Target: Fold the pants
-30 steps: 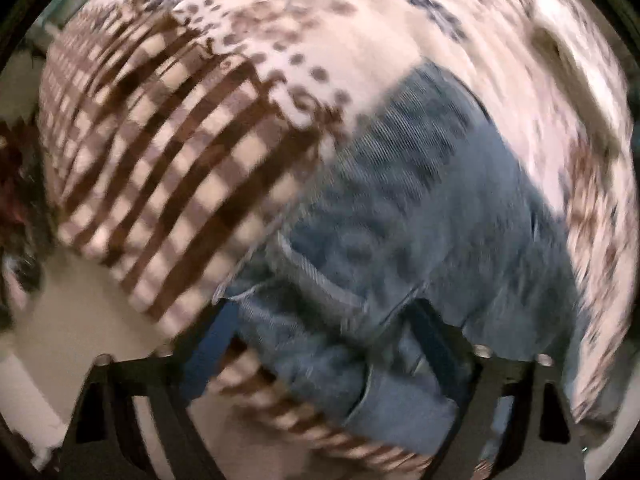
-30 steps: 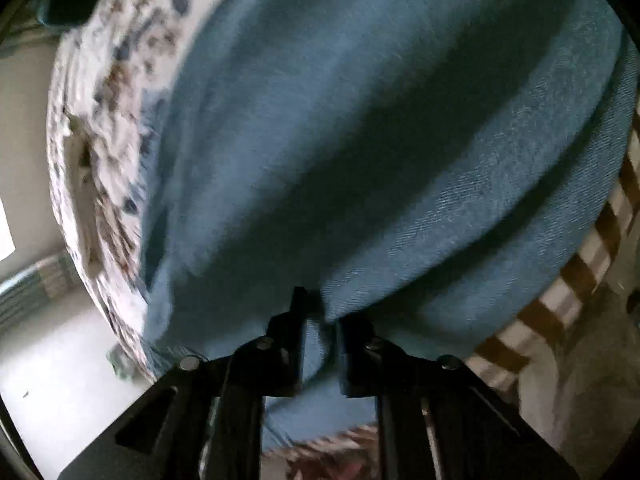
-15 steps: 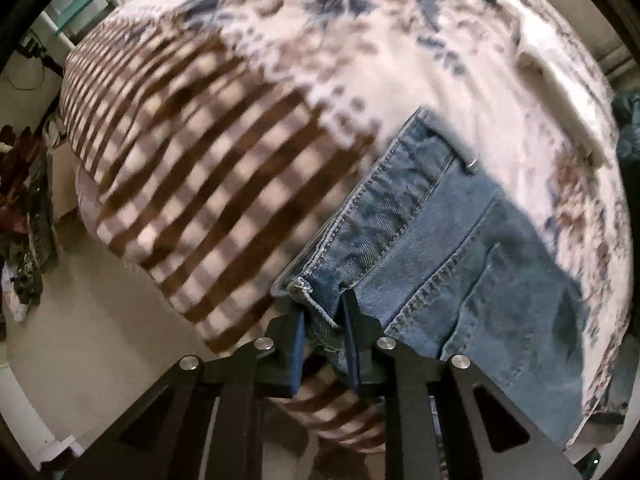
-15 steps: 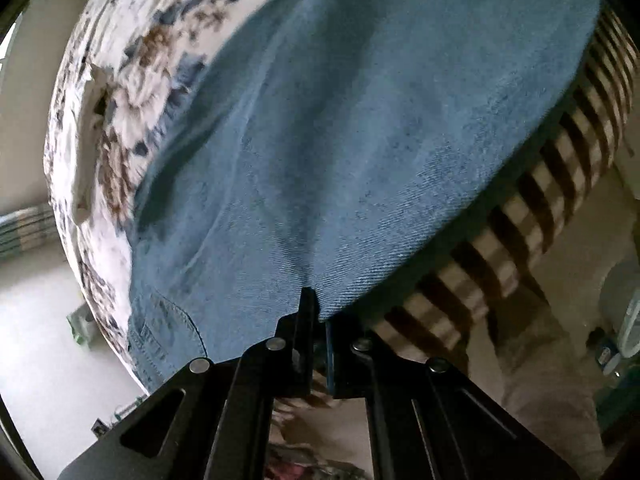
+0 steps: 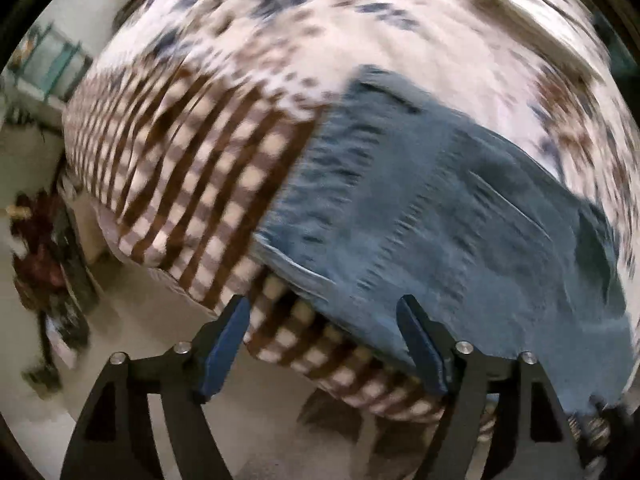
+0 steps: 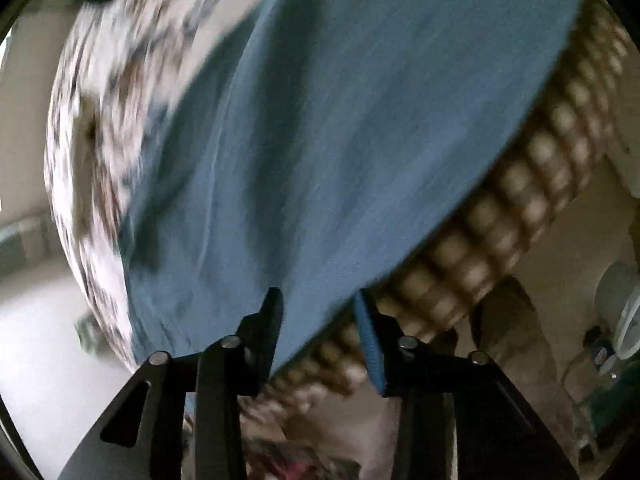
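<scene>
Both tongs have just been opening and hold nothing: the left tongs (image 5: 324, 312) stand wide apart above the bed's near edge, the jeans' hem below the gap and not pinched; the right tongs (image 6: 318, 304) are parted less, with the denim edge showing between the pads but apart from them. The jeans (image 5: 440, 216) lie flat on the bed, along its near side, spread over a brown checked blanket (image 5: 192, 168) and a flowered sheet (image 5: 360, 20). Beyond the mattress edge bare floor (image 5: 132, 320) gives open room. Everything is smeared by motion; clutter (image 5: 44, 248) at the floor's left and objects (image 6: 612, 320) at the right view's far right cannot be made out.
</scene>
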The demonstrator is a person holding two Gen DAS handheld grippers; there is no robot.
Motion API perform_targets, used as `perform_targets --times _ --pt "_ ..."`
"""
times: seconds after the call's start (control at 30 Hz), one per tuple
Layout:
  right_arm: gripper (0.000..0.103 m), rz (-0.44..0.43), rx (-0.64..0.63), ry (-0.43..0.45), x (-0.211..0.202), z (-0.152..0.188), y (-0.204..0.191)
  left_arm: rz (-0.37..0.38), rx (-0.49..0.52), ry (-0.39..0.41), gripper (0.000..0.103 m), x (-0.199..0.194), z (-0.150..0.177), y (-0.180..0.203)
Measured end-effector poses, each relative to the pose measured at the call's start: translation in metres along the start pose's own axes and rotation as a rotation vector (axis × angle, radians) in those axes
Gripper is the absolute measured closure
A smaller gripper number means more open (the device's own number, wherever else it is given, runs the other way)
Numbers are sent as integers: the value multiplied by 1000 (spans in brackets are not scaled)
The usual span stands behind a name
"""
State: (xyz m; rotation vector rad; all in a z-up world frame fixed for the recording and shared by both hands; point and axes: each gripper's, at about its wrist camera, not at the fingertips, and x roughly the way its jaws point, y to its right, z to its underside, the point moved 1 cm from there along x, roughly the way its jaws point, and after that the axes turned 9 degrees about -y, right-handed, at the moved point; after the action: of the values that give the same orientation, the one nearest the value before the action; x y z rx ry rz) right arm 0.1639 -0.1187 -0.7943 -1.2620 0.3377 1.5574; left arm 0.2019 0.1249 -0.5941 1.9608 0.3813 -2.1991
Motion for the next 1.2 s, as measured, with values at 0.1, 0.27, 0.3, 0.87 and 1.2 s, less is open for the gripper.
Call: perform_targets --times 0.1,0.27,0.3,0.87,1.2 --pt "62 74 8 2 -15 -23 6 -23 92 22 18 -12 11 53" --pt "62 102 -336 -113 -15 -43 -74 -88 191 83 18 -19 -4 132" --pt "62 108 -432 -149 -8 -48 -103 -102 192 91 18 -18 -11 141" --pt "61 240 -1074 -795 126 -61 -257 -28 117 -57 17 44 -81 152" --pt "56 176 -988 -896 178 -89 -290 4 171 -101 12 68 -105 137"
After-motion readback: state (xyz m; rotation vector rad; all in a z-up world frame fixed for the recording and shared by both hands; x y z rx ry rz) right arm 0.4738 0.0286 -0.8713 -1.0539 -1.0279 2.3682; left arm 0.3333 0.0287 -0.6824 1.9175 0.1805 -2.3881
